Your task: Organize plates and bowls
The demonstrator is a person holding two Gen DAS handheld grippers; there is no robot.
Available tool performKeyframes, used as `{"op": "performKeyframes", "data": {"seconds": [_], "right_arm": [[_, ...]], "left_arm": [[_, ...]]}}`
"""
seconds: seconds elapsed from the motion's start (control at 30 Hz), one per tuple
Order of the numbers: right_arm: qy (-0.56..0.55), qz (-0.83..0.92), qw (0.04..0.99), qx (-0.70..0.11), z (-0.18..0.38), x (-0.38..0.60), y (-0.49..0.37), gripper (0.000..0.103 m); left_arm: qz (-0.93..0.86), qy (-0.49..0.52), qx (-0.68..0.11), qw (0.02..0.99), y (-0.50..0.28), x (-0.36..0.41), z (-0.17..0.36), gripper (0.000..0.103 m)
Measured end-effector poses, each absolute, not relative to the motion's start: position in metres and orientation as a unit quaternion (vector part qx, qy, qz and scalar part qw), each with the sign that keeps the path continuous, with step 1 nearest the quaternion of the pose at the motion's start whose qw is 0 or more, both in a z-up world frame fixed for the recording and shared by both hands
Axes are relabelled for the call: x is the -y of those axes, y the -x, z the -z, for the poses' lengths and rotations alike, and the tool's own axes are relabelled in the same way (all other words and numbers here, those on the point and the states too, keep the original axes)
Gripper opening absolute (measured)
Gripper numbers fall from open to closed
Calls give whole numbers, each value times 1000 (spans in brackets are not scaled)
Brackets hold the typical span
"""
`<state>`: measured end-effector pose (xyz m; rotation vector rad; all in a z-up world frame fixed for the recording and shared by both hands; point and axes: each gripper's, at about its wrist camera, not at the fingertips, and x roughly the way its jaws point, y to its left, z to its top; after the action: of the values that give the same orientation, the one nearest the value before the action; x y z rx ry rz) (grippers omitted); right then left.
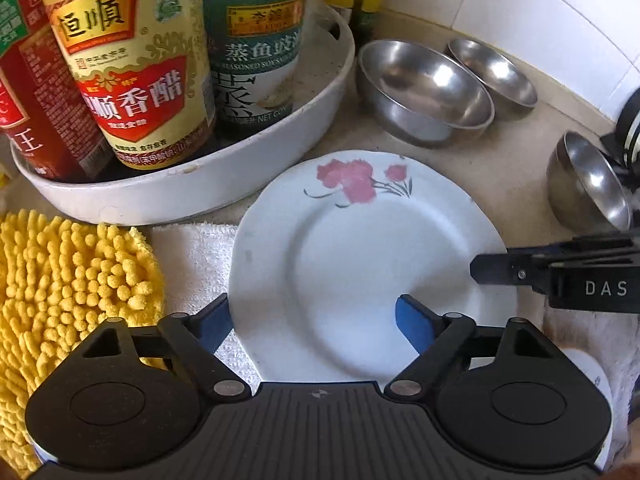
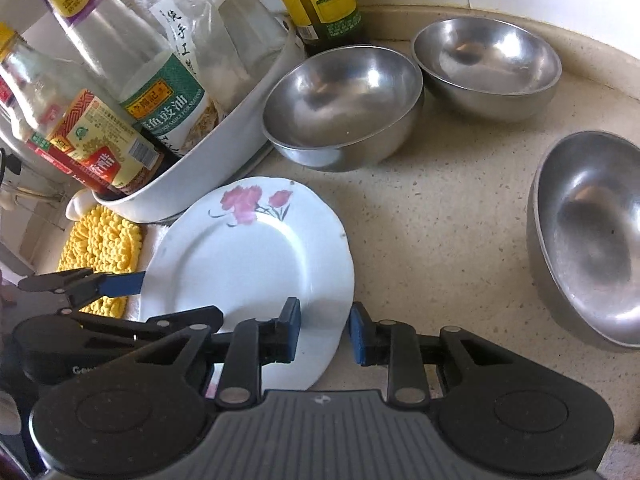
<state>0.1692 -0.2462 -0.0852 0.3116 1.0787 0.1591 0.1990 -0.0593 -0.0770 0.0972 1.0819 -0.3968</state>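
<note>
A white plate with pink flowers (image 1: 360, 256) (image 2: 248, 256) lies on the counter, partly over a white cloth. My left gripper (image 1: 316, 326) is open, its blue pads either side of the plate's near-left rim. My right gripper (image 2: 325, 334) is open, its pads straddling the plate's right rim; its finger shows in the left wrist view (image 1: 520, 272). Three steel bowls stand apart: one near the tray (image 2: 344, 108) (image 1: 424, 88), one behind it (image 2: 486, 64) (image 1: 494, 72), one at the right (image 2: 588, 236) (image 1: 588, 180).
A white oval tray (image 1: 224, 172) (image 2: 216, 148) of sauce bottles stands behind the plate. A yellow chenille mitt (image 1: 72, 292) (image 2: 100, 248) and a white cloth (image 1: 196, 256) lie at the left. A tiled wall (image 1: 540, 12) runs behind the beige counter (image 2: 440, 240).
</note>
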Motion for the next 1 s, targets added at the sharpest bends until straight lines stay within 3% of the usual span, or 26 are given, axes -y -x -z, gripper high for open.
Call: {"op": "performKeyframes", "data": {"seconds": [1.0], "right_arm": [[-171, -109, 867, -455, 33, 252, -112, 48]], "left_arm": [[212, -5, -480, 851, -153, 30, 30, 82]]}}
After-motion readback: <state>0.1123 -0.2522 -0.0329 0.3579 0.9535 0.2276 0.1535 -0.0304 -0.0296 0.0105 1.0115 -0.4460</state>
